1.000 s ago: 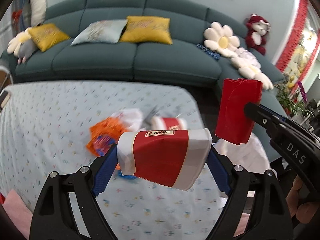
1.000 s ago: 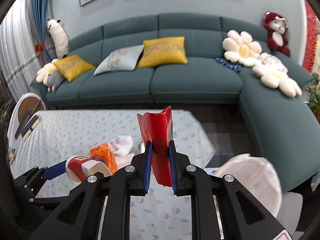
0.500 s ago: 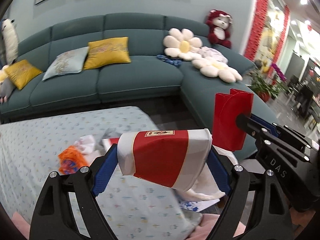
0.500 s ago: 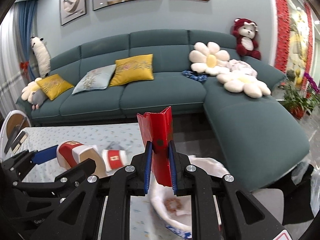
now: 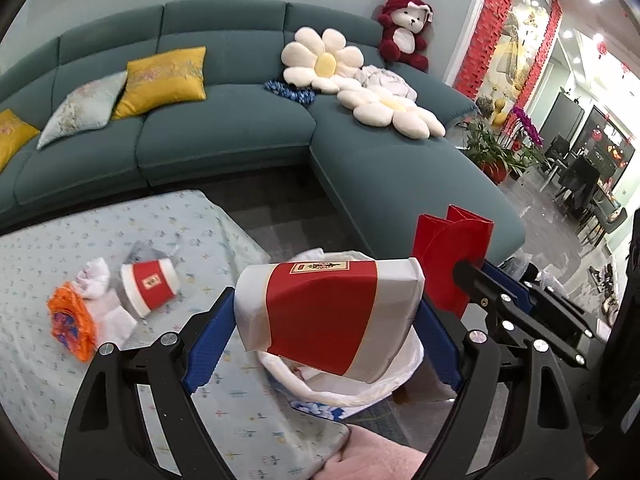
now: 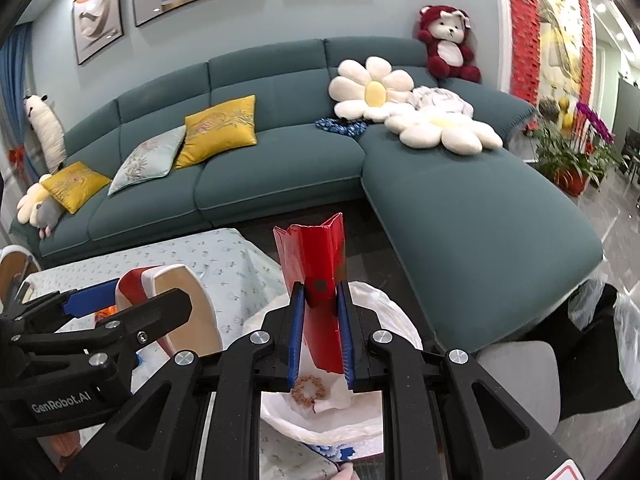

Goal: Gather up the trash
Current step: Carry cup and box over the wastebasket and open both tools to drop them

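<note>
My left gripper (image 5: 324,316) is shut on a squashed red and white paper cup (image 5: 332,312), held sideways between its blue pads. My right gripper (image 6: 320,312) is shut on a flattened red carton (image 6: 314,276) that stands upright in its jaws; that carton (image 5: 452,256) also shows at the right of the left wrist view. Both hang over a bin lined with a white plastic bag (image 6: 340,412), which holds some scraps. On the table a second red and white cup (image 5: 150,282), white tissue (image 5: 94,280) and an orange wrapper (image 5: 72,322) lie together.
The table (image 5: 120,240) wears a pale patterned cloth and ends just left of the bin. Behind stands a teal corner sofa (image 6: 460,208) with yellow cushions and flower pillows. A potted plant (image 6: 572,160) stands at the far right. A pink cloth (image 5: 376,460) lies at the bottom.
Both grippers have swung to the right, away from the middle of the table, and now hang over the bagged bin. Each still grips the same piece of trash.
</note>
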The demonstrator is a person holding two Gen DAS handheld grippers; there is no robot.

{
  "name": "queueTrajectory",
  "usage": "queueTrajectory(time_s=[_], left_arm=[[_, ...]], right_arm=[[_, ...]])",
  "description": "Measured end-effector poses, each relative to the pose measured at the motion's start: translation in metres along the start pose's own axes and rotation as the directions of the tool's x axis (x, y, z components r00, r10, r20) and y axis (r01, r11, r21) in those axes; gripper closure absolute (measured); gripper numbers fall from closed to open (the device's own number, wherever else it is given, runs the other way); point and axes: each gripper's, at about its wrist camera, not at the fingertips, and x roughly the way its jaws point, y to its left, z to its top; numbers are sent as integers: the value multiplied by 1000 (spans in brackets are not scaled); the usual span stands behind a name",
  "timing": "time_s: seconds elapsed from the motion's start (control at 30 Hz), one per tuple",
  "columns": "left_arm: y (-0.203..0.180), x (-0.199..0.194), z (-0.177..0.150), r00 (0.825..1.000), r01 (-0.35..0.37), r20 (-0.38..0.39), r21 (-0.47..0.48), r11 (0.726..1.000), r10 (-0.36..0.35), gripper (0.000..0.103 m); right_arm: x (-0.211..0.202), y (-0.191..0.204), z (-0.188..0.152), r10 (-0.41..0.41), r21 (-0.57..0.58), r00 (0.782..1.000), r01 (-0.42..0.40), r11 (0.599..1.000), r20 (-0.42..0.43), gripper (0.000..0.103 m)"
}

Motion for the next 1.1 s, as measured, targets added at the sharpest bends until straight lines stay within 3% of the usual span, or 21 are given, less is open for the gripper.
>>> queueTrajectory(time_s=[0.13, 0.27, 0.37, 0.7, 0.8, 0.9, 1.1], left_arm=[[-1, 16, 0, 1000, -6, -20, -22, 1000, 5, 22], [5, 26, 0, 999, -40, -26, -53, 998, 39, 11], [11, 28, 0, 999, -41, -29, -61, 997, 39, 11], [20, 12, 2, 998, -61, 19, -55, 997, 62, 11], [28, 3, 1, 996, -80, 39, -54, 995, 82, 11], [43, -7, -1, 992, -104, 58, -66, 992, 108, 11], [83, -27, -6, 984, -149, 84, -122, 981, 160, 11]], right_arm=[[14, -5, -2, -8, 9, 1000, 8, 1000, -22, 86], [19, -7, -1, -22, 13, 1000, 23, 1000, -21, 82], [20, -6, 2, -24, 15, 1000, 24, 1000, -14, 76], [9, 8, 7, -10, 0, 1000, 10, 1000, 11, 74], [5, 17, 9, -8, -13, 1000, 8, 1000, 17, 68], [0, 26, 10, 5, -14, 999, -5, 1000, 31, 60], [0, 61, 7, 27, -68, 999, -25, 997, 22, 59]])
